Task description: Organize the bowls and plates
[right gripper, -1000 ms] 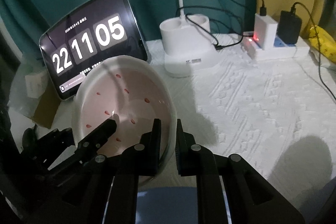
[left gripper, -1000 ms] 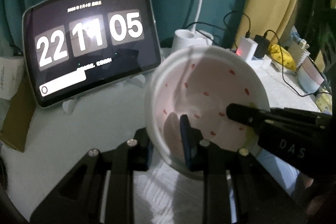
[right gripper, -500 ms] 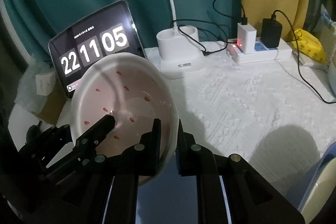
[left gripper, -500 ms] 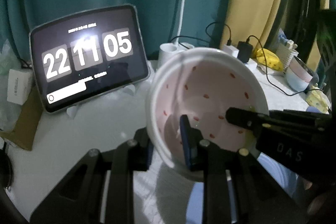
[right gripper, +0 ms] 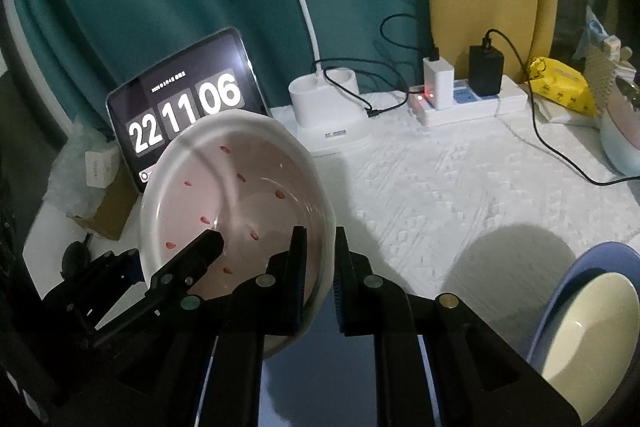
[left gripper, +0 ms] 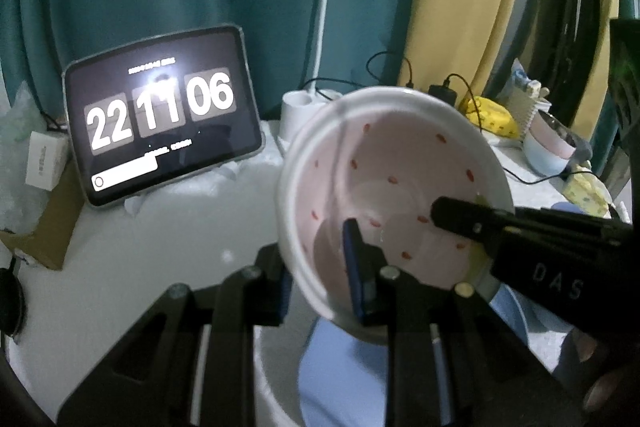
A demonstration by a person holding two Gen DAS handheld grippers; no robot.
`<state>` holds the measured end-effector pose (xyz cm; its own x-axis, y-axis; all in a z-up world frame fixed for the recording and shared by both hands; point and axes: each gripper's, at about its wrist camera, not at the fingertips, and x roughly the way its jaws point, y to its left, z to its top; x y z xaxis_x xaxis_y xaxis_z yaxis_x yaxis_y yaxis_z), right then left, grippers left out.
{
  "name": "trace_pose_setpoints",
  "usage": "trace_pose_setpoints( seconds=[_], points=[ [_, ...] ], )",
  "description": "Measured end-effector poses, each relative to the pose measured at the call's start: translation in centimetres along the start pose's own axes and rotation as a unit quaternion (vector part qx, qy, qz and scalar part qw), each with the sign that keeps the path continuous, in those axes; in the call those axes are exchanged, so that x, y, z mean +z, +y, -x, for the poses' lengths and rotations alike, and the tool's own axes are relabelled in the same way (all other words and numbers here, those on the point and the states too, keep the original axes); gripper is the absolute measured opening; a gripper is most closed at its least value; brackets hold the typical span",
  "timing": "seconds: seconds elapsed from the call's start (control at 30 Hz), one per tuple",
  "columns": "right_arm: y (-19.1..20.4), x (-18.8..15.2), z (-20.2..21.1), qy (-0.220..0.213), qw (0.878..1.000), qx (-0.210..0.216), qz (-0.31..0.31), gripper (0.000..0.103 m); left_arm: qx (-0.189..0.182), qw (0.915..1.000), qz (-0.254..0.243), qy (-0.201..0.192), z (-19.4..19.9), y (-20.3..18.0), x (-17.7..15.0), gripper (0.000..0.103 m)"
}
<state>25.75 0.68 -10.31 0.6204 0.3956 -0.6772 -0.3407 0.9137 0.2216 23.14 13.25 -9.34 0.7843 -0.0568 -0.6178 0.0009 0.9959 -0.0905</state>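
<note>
A white bowl with a pink inside and red specks [left gripper: 396,179] is held in the air by both grippers. My left gripper [left gripper: 318,275] is shut on its near left rim. My right gripper [right gripper: 320,259] is shut on its right rim; the bowl also shows in the right wrist view [right gripper: 236,195]. The right gripper's finger reaches into the bowl in the left wrist view [left gripper: 472,217]. A blue plate [left gripper: 344,375] lies below the bowl. A cream bowl [right gripper: 592,331] sits in a blue dish [right gripper: 576,267] at the lower right.
A tablet showing a clock [left gripper: 160,131] leans at the back left. A white lamp base [right gripper: 328,107], a power strip with chargers [right gripper: 468,99] and cables lie at the back. A yellow packet [right gripper: 560,83] and a pale blue bowl [right gripper: 620,143] sit far right.
Both grippers have lifted the speckled bowl higher above the table, so more of the room and the blue plate below show. Both grips are unchanged.
</note>
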Motion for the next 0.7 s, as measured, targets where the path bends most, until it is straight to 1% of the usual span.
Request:
trace_pose_setpoints(
  seconds=[0.2,0.7],
  points=[
    [-0.6,-0.7,1.8,-0.010,1.000,0.000,-0.003,0.013,-0.001,1.0000,-0.007,-0.006,1.2,-1.5,-0.4,0.023],
    [-4.2,-1.6,6.5,-0.038,0.999,0.001,-0.024,0.013,-0.011,0.9996,-0.020,-0.018,3.3,-6.6,-0.7,0.023]
  ],
)
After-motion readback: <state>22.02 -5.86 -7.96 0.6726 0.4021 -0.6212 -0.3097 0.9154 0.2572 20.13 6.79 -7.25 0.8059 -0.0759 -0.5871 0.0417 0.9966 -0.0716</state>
